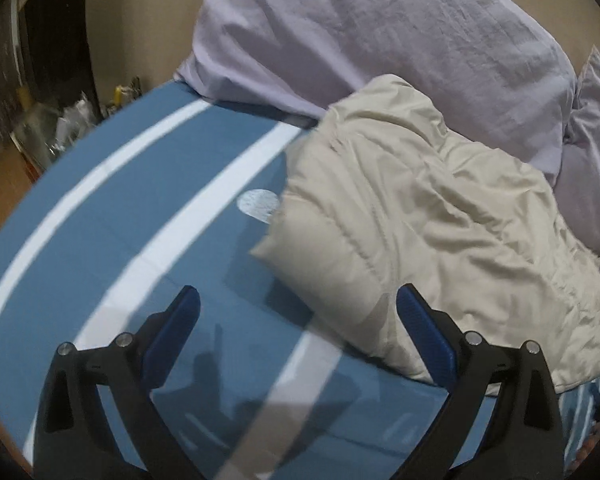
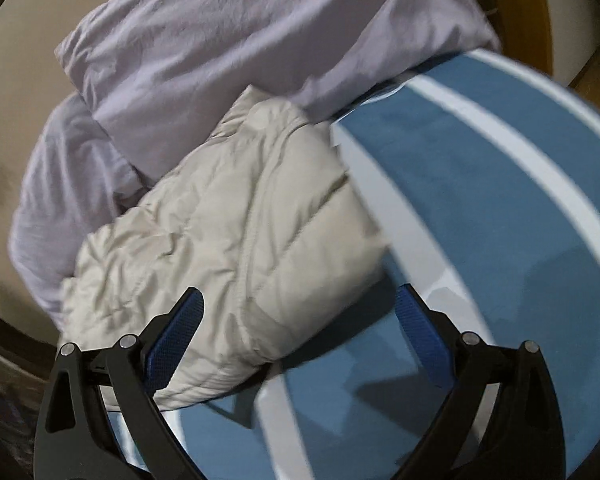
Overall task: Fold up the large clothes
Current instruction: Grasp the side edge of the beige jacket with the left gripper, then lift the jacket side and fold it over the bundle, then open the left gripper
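A cream puffer jacket [image 1: 428, 224] lies bunched in a folded heap on a bed with a blue sheet with white stripes [image 1: 132, 208]. My left gripper [image 1: 298, 304] is open and empty, hovering over the sheet at the jacket's near left corner. In the right wrist view the same jacket [image 2: 228, 240] lies left of centre. My right gripper [image 2: 300, 304] is open and empty above the jacket's near right corner, its left finger over the fabric.
Two lilac pillows [image 1: 380, 40] lean against the wall behind the jacket; they also show in the right wrist view [image 2: 228, 40]. Clutter stands on the floor left of the bed [image 1: 52, 128]. Striped sheet [image 2: 480, 200] lies right of the jacket.
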Motion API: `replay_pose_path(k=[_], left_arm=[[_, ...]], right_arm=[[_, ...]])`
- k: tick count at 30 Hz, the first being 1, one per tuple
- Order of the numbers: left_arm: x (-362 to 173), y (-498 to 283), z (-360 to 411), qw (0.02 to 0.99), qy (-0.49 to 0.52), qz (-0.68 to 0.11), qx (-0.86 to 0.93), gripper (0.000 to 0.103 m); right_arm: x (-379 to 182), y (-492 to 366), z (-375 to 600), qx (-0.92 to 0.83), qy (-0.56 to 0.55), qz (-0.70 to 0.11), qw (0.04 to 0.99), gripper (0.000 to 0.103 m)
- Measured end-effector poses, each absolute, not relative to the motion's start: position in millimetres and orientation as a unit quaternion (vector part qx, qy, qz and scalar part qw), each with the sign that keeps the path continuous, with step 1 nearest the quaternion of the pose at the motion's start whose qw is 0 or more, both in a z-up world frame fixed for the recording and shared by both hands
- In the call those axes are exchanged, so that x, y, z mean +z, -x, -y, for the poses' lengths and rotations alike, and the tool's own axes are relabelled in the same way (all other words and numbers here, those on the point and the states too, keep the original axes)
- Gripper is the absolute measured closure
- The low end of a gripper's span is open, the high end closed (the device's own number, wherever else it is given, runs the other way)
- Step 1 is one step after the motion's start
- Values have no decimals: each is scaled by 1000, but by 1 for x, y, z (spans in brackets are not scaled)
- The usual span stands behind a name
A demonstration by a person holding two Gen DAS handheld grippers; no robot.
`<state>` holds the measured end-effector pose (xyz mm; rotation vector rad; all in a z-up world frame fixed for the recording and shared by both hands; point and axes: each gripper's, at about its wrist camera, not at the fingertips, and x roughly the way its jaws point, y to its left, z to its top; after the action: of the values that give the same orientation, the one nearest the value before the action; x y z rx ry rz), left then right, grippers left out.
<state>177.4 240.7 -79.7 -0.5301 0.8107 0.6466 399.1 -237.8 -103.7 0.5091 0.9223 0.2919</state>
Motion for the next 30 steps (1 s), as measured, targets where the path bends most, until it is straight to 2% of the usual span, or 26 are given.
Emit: replay_pose_path(k=[6,8,9,10,12,13,15,17,18,21,30], left_arm=[[-90,-208,-244,826,251,-399,308,4],[-96,-218,-249,823,262,-400,307,5],[-98,-220,-251,823,267,-398,305,5],[-99,-223,-253,824,278,-391,301,8],[-99,-227,-257,830,297,-379,283,27],[-97,-226,-257,831,303,-371,283,31],[-93,-225,-257,833,309,-359,286,51],[-87,-220,-258,837,314,-349,282,62],[-84,-218,-259,839,317,-345,278,66],[-77,-206,-260,843,318,-340,269,71],[-65,-107,-261,842,313,-352,263,71]], right_arm=[[-118,-423,228,139,-250,-459,841,7],[-123,-429,226,140,-258,-460,838,19],[-126,-431,226,144,-264,-458,837,22],[-127,-431,226,147,-269,-456,835,28],[-129,-432,225,148,-276,-450,836,36],[-129,-431,224,149,-277,-447,838,43],[-127,-427,221,151,-270,-438,844,54],[-120,-419,219,154,-260,-427,852,65],[-118,-414,219,158,-259,-423,854,67],[-109,-399,218,170,-251,-421,855,71],[-99,-326,225,223,-213,-443,842,71]])
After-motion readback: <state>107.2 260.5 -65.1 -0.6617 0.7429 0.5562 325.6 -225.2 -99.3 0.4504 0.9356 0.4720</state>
